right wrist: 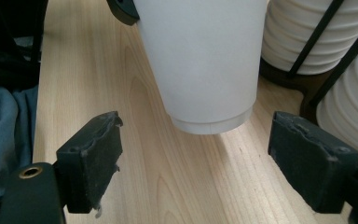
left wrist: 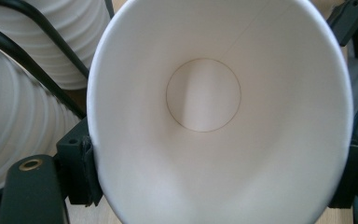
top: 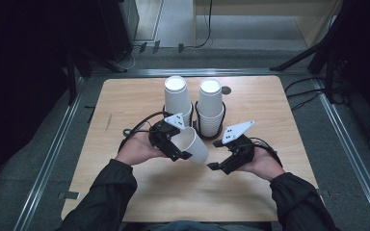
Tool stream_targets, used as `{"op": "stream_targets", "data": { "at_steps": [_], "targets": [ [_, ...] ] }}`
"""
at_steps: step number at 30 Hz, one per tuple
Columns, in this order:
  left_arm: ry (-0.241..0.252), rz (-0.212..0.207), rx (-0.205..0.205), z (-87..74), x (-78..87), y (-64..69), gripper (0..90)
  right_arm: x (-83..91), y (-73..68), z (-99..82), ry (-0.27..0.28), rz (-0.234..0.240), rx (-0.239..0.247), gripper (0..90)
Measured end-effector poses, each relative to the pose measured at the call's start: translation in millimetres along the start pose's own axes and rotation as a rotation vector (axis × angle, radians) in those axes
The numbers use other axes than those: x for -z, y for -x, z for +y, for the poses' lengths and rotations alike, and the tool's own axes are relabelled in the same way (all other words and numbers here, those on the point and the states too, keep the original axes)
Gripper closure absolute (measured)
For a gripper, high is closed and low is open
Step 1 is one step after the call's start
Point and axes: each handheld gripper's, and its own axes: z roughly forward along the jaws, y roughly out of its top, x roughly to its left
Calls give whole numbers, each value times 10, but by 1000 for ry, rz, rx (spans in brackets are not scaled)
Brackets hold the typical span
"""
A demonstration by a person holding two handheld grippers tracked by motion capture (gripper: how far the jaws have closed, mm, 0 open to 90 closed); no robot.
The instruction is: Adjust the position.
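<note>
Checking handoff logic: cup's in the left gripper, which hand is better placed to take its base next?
Right. The right gripper has open jaws flanking the base of the paper cup without touching it. The left gripper already clamps the cup's rim, so it probably can't regrasp.

Matt white paper is seen on the cup [top: 192, 143]; pale smooth wood grain on the table [top: 125, 106]; worn, rough black rubber on the right gripper [right wrist: 196, 154] pads [right wrist: 91, 156].
</note>
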Motion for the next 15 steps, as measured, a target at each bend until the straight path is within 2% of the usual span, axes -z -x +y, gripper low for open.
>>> {"op": "stream_targets", "data": {
  "at_steps": [4, 7, 12, 15],
  "targets": [
    [-45, -12, -9, 47, -76, 33, 157, -52, -2, -9, -22, 7, -4, 183],
    [-73, -34, -12, 90, -123, 58, 156, -124, -8, -16, -38, -2, 16, 184],
    [-78, -61, -21, 164, -155, 96, 157, -199, -29, 3, -33, 26, 24, 183],
    [-72, -76, -35, 192, -173, 130, 156, -225, -50, 24, -14, 23, 40, 182]
  ]
}}
